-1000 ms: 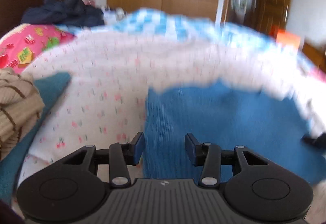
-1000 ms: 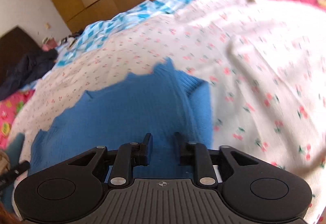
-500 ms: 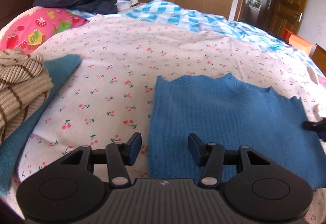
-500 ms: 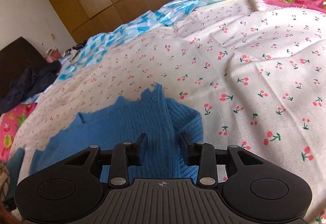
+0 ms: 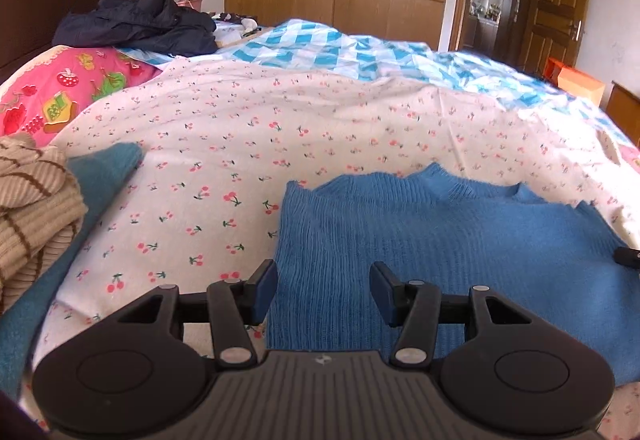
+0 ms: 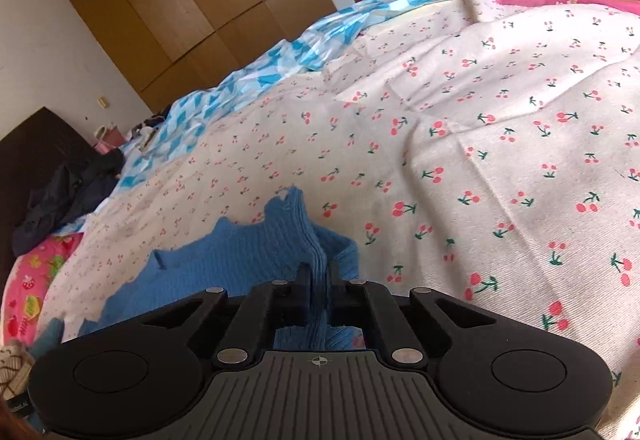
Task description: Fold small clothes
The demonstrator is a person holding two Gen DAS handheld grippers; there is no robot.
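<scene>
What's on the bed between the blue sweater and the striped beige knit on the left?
In the left wrist view, bare cherry-print sheet and a teal cloth under the striped beige knit separate it from the blue sweater.

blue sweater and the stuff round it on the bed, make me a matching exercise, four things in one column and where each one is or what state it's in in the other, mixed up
Things:
1. blue sweater
2. striped beige knit
3. dark jacket
4. left gripper

Places or states:
A. heaped by the headboard at the far end of the bed
B. jaws apart, nothing pinched, over the sweater's near edge
C. bunched at the left edge, on top of a teal garment
D. spread on the cherry-print sheet, one fold pinched in the right gripper

Pairs: 1-D, 2-C, 3-A, 4-B
</scene>
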